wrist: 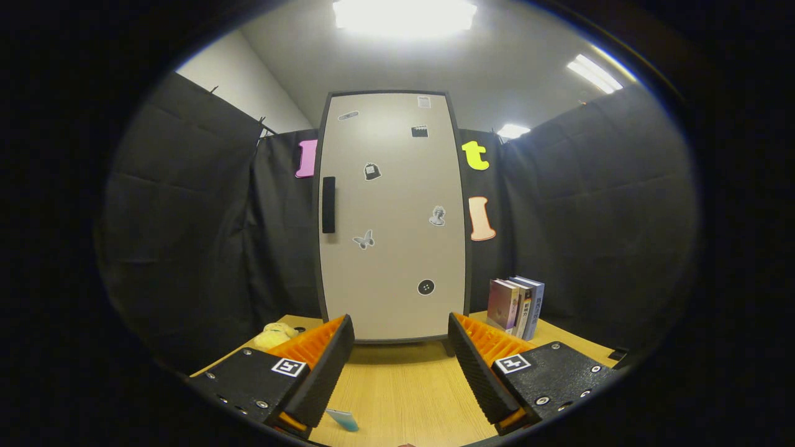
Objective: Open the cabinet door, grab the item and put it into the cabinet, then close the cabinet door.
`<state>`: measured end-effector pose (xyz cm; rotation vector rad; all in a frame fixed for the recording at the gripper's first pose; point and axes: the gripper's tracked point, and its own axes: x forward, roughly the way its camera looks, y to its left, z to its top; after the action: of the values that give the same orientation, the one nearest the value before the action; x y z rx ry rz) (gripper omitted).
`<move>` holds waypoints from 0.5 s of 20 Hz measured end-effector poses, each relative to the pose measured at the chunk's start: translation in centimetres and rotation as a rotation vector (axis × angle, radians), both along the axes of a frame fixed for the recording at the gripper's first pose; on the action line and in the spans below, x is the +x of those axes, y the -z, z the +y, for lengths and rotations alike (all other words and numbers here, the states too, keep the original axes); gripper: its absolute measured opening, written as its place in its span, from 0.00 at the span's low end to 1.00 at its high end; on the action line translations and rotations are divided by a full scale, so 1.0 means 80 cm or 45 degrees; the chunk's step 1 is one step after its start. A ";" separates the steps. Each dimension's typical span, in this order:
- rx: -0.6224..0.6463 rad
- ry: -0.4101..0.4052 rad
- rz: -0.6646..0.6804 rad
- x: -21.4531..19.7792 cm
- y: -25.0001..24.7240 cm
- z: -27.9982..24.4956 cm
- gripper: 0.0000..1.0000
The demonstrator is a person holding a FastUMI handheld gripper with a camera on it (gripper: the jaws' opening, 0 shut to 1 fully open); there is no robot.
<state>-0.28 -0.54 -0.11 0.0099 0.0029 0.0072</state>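
Gripper view: cabinet door (392, 214) shut, handle (328, 204) untouched; gripper (401, 338) spread wide, empty, facing the door; yellow toy (274, 335) left of it; everything remains.

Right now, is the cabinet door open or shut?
Shut: the cabinet door sits flush in its frame, handle untouched. The gripper is open, well short of it.

I cannot read any text. The stickers on the cabinet door (392, 214) are only small pictures, and the book spines (525, 306) at the desk's right edge are too blurred.
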 end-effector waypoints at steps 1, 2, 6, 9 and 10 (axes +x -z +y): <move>0.001 0.000 -0.001 0.000 -0.001 -0.002 0.95; 0.002 -0.001 -0.002 -0.002 -0.001 -0.002 0.94; -0.001 -0.003 0.001 -0.007 0.000 -0.002 0.94; -0.012 -0.008 0.016 -0.011 0.005 0.000 0.94; -0.011 -0.009 0.015 -0.013 0.004 0.002 0.94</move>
<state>-1.33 -0.42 -0.43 0.0010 0.0145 0.0144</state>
